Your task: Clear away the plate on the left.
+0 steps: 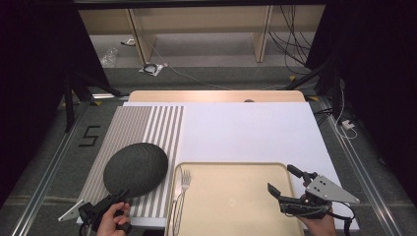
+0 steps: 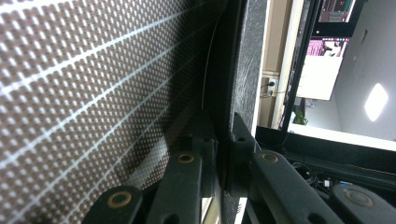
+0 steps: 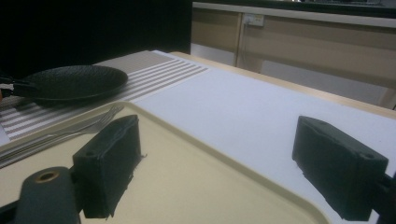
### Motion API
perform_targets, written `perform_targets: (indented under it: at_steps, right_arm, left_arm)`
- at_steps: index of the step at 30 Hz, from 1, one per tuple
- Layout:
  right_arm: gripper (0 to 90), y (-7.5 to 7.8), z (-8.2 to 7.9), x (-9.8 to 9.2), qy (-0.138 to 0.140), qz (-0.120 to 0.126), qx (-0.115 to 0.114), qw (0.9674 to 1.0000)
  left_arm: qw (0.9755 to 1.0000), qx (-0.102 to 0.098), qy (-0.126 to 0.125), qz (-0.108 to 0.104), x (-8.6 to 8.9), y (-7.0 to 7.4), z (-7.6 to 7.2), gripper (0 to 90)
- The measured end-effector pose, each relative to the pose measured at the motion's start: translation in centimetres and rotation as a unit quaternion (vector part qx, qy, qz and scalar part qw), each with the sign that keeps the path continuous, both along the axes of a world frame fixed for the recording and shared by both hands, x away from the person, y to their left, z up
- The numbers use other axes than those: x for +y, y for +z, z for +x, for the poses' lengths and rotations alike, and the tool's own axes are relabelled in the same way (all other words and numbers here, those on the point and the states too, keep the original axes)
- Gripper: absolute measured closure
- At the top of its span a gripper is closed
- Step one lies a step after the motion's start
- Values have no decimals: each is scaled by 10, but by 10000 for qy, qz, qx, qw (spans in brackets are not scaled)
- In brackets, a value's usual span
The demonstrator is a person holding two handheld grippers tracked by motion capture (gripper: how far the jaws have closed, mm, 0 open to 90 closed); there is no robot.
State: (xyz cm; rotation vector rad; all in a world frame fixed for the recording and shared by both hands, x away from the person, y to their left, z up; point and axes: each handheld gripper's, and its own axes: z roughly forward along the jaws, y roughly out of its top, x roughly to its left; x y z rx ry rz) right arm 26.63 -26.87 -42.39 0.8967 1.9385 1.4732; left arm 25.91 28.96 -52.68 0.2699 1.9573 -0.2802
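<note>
- Beige plastic tray [image 1: 236, 206] sits at the near edge of the bench [image 1: 216, 95], on a white sheet [image 1: 251, 130] covering most of the top.
- Left of the tray lies a striped grey-and-white mat [image 1: 147, 125]; a fork [image 1: 183, 189] rests on the tray's left rim.
- Left gripper [image 1: 115, 199], left of the tray, has its jaws clenched on the rim of a dark woven plate [image 1: 136, 168] held above the mat.
- Right gripper [image 1: 286, 183] hovers over the tray's right side, jaws spread wide and empty.
- Beyond the tray: grey floor, loose cables [image 1: 290, 34], pale wooden shelving [image 1: 196, 29], black drapes at both sides.
</note>
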Motion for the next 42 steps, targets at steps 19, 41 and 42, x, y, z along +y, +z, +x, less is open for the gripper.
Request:
perform_targets:
  at_steps: [19, 41, 42]
  right_arm:
    - [164, 0, 0, 0, 4, 1, -3, 10000]
    - [164, 0, 0, 0, -4, -1, -7, 10000]
    - [164, 0, 0, 0, -4, -4, -3, 10000]
  left_arm:
    - [9990, -330, -269, -94, -6, 6, 2, 844]
    - [9931, -604, -991, -166, -27, 14, 1, 843]
    - [9927, -610, -1035, -139, -28, 14, 1, 843]
